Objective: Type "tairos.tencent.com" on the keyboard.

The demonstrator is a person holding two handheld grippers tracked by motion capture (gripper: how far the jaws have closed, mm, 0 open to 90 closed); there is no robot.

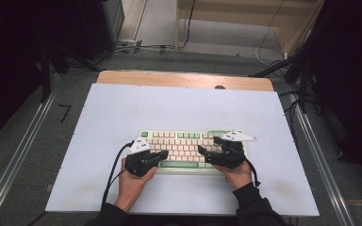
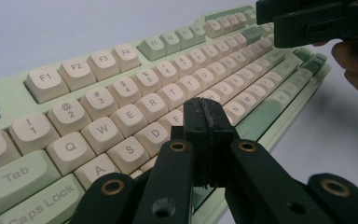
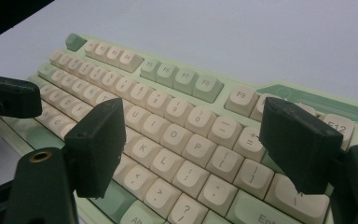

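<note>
A pale green keyboard (image 1: 184, 137) with cream keys lies on the white mat, near the person's side. My left gripper (image 1: 165, 156) hovers over the keyboard's left half. In the left gripper view, my left gripper (image 2: 208, 109) is shut with nothing between its jaws, just above the keyboard (image 2: 121, 93) near the D and F keys. My right gripper (image 1: 208, 149) is over the right half. Seen in the right gripper view, my right gripper (image 3: 193, 128) stands open, its pads apart above the keyboard (image 3: 168, 93) around the letter and bracket keys, gripping nothing.
The white mat (image 1: 169, 103) covers most of a wooden table (image 1: 184, 79), with bare mat on all sides of the keyboard. Metal rails run along both table sides. Cables and wooden furniture lie on the floor beyond the far edge.
</note>
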